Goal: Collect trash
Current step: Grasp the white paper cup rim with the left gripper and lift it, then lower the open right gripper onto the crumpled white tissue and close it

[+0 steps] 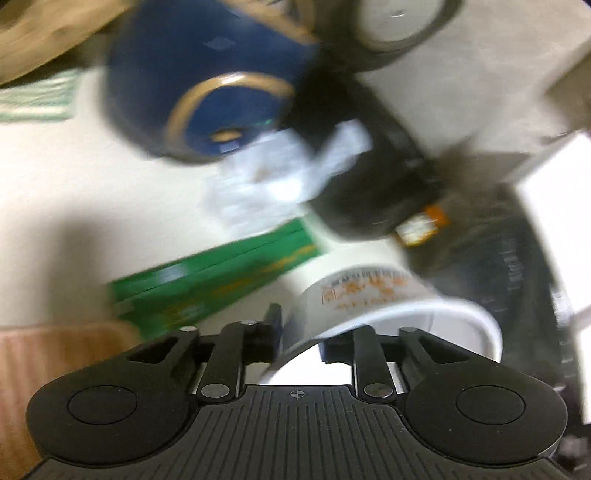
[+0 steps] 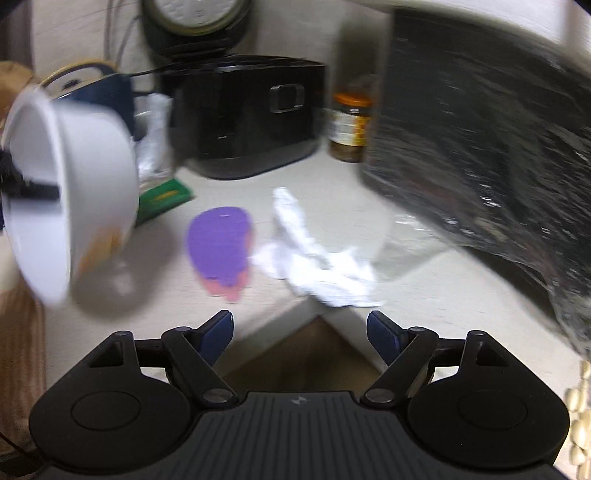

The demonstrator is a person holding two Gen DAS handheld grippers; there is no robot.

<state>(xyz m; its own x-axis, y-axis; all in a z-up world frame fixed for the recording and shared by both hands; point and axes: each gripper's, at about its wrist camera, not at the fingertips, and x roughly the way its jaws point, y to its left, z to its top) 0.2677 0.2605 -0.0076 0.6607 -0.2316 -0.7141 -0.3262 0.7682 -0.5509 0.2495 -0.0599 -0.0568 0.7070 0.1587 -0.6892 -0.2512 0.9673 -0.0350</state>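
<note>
A white paper cup with orange print hangs tilted above the counter, and my left gripper is shut on its rim, one finger inside and one outside. The right wrist view shows the same cup in the air at the left, mouth turned sideways. My right gripper stands open over the counter's corner edge with nothing between its fingers. Just beyond it lies crumpled white paper, with a purple and pink scrap to its left. A black trash bag fills the right side, with clear plastic at its foot.
At the back stand a black appliance, a jar with an orange lid, a dark blue pot and a round dial device. A green box and more crumpled white paper lie near the pot.
</note>
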